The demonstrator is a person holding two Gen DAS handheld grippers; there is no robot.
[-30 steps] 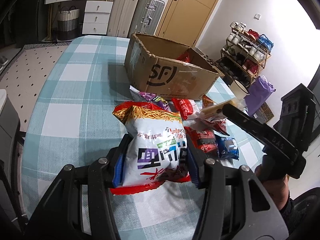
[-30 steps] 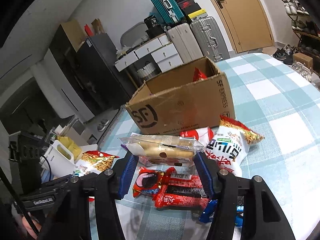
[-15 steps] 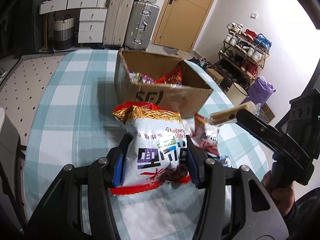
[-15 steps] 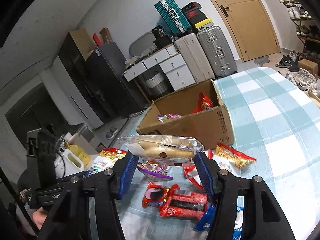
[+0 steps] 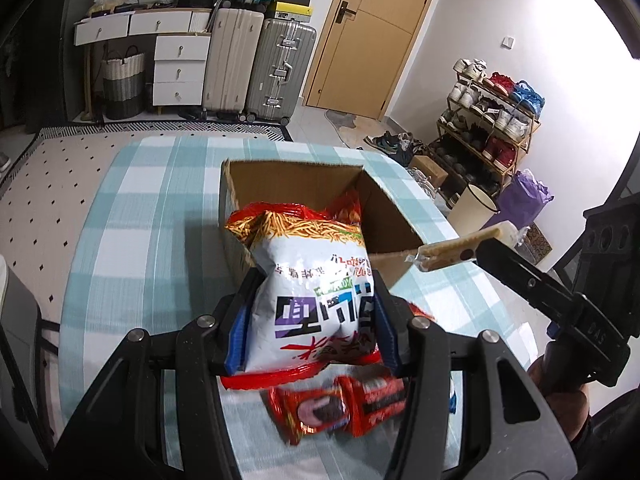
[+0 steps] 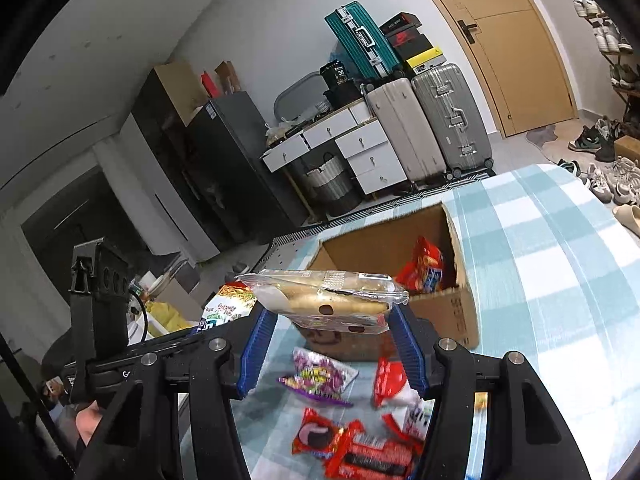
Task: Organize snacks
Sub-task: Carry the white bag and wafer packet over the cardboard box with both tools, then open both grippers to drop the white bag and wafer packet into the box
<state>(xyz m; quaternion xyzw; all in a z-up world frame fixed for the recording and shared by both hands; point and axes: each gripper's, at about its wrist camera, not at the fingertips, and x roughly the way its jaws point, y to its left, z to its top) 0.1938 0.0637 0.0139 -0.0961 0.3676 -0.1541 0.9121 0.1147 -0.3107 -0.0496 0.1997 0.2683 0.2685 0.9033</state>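
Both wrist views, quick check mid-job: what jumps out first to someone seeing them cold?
The big white-and-red bag of stick snacks clamped in the left gripper, raised before the open brown cardboard box. Next, the clear-wrapped tan pastry held crosswise in the right gripper, also near the box. Below lie loose red chocolate-cookie packs on the blue-checked tablecloth.

right tool clamped on clear-wrapped bread snack, held above table near open cardboard box, red packet inside box, purple packet and red cookie packs on cloth below, left tool with chip bag at left
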